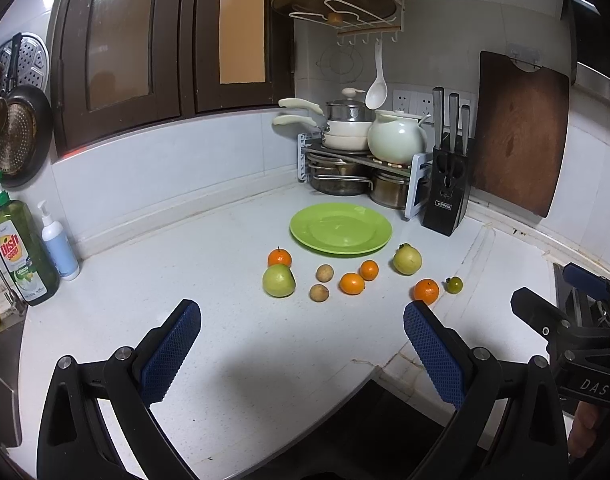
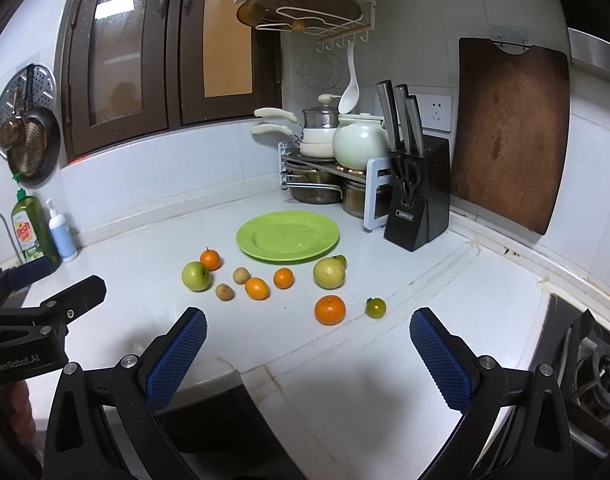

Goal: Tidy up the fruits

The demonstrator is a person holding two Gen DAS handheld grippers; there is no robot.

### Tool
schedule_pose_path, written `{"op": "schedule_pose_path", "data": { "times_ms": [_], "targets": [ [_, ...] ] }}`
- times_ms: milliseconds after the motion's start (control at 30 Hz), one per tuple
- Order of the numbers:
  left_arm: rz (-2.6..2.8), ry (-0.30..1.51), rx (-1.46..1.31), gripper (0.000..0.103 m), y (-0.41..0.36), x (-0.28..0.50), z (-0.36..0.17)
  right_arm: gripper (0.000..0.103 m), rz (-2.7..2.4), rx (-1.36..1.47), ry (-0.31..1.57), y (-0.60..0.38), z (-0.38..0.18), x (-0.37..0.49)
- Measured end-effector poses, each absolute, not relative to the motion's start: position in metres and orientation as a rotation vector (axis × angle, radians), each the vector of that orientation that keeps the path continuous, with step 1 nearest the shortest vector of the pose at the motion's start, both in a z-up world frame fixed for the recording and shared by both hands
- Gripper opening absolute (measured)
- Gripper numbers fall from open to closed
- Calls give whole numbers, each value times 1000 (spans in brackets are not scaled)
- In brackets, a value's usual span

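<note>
Both the left gripper (image 1: pixel 301 316) and right gripper (image 2: pixel 308 322) hover with fingers spread apart, fruits (image 1: pixel 352 283) and a green plate (image 1: pixel 340 229) lying ahead of their fingertips.

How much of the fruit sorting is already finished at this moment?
Nothing looks done: the green plate holds no fruit. Nothing is in hand: the left gripper and right gripper are both open. All the fruit, such as the nearest orange, lies on the counter.
</note>
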State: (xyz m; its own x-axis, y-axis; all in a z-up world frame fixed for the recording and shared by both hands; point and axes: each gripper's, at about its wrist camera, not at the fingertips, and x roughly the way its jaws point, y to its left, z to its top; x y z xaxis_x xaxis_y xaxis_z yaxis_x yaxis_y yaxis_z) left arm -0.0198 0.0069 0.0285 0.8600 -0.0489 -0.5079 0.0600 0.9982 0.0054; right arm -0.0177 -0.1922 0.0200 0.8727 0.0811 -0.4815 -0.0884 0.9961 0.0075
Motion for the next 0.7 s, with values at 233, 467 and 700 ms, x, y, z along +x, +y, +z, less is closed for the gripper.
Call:
{"op": "schedule_pose_path", "data": {
  "times_ms": [233,467,700],
  "targets": [
    [-64,527,18,103,8,-20,30,102,90,-20,490,-190,22,-18],
    [-68,524,15,103,9,-18,30,102,93,-24,477,-189,24,-19],
    [-71,529,15,103,10,-15,29,102,96,-21,488,-187,25,-16]
  ]
}}
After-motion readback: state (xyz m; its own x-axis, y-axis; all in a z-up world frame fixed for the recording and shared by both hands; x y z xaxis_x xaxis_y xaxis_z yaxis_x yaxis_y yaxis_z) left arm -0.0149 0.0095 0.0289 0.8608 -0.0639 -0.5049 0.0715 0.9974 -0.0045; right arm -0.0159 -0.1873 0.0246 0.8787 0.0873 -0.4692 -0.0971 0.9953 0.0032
